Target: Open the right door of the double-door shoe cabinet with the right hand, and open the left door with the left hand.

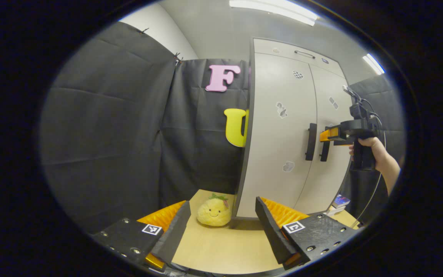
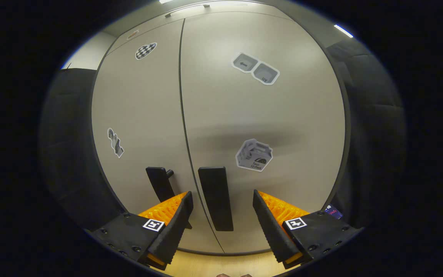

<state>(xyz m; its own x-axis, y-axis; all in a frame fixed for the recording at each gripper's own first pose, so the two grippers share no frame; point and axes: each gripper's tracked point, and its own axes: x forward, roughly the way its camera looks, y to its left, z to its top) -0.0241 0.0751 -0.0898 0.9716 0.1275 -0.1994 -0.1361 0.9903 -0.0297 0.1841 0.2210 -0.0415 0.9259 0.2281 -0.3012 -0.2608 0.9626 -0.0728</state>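
Observation:
The pale double-door shoe cabinet [image 1: 283, 77] stands with both doors closed. In the right gripper view the right door [image 2: 275, 115] has a black vertical handle [image 2: 215, 198], which stands in the gap of my open right gripper [image 2: 221, 215], its fingers either side and not pressing it. The left door [image 2: 140, 107] has its own black handle [image 2: 160, 184] just left of the seam. In the left gripper view a hand holds the right gripper [image 1: 326, 136] at the right handle [image 1: 324, 149], beside the left handle [image 1: 311, 141]. My left gripper [image 1: 221, 227] is open, well short of the cabinet.
A yellow plush toy [image 1: 214, 211] lies on the light wooden surface [image 1: 221, 250] at the cabinet's left front corner. A small box [image 1: 340, 201] sits low at the cabinet's right. Black cloth wall [image 1: 110, 134] runs to the left. A cable [image 1: 375, 188] hangs from the right gripper.

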